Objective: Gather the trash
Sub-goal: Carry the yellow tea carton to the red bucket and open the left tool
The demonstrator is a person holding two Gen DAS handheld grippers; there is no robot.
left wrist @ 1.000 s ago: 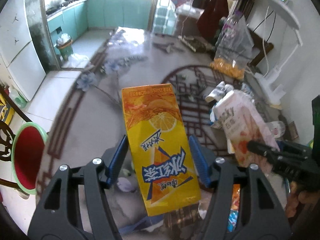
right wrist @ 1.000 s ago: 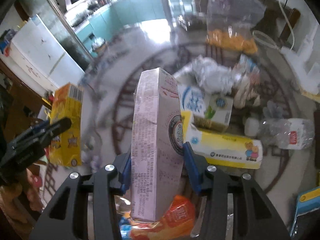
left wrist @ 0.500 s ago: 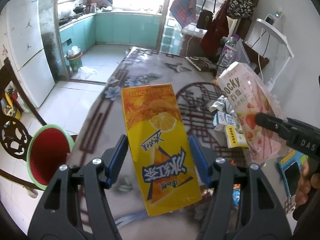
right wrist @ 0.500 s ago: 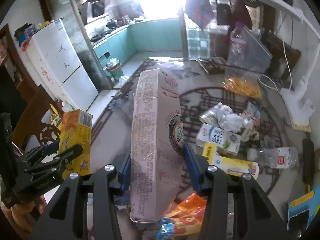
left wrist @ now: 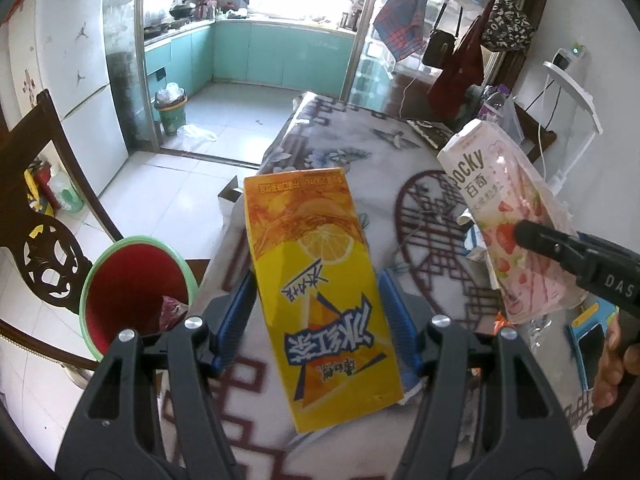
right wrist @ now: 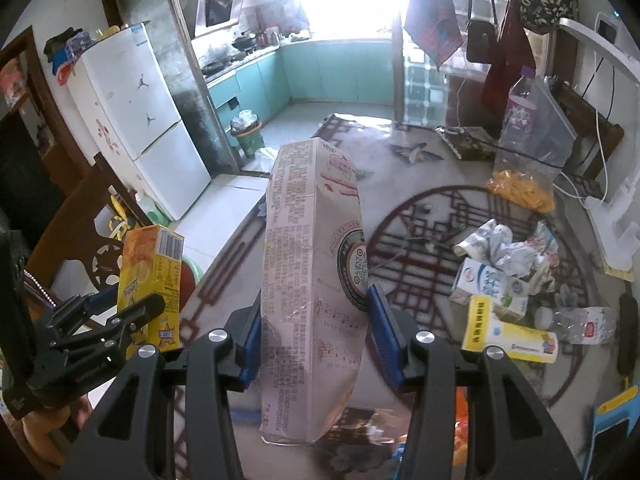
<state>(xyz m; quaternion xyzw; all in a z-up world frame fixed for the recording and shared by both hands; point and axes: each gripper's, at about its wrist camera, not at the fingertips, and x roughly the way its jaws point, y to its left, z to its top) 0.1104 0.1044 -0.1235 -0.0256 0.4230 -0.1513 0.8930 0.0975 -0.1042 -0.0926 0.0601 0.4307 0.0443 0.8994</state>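
Behind the patterned table (left wrist: 352, 148) a kitchen with teal cabinets and a white fridge is visible, and beside the table's left edge, on a wooden chair, stands a green bin (left wrist: 136, 292) with a red inside. Compared with a second ago, both views show much more of the room and less of the table top, so both grippers have risen and carried their loads up from the table. This probably means that picking is finished and the carrying toward the bin can begin. The left gripper (left wrist: 316, 320) holds a yellow tea carton (left wrist: 320, 288) between its fingers, raised over the table's near edge, just right of the bin. The right gripper (right wrist: 314, 336) is clamped on a pink Pocky box (right wrist: 312, 280), also lifted above the table (more to its middle). More trash (right wrist: 504, 280) lies on the table's right part.
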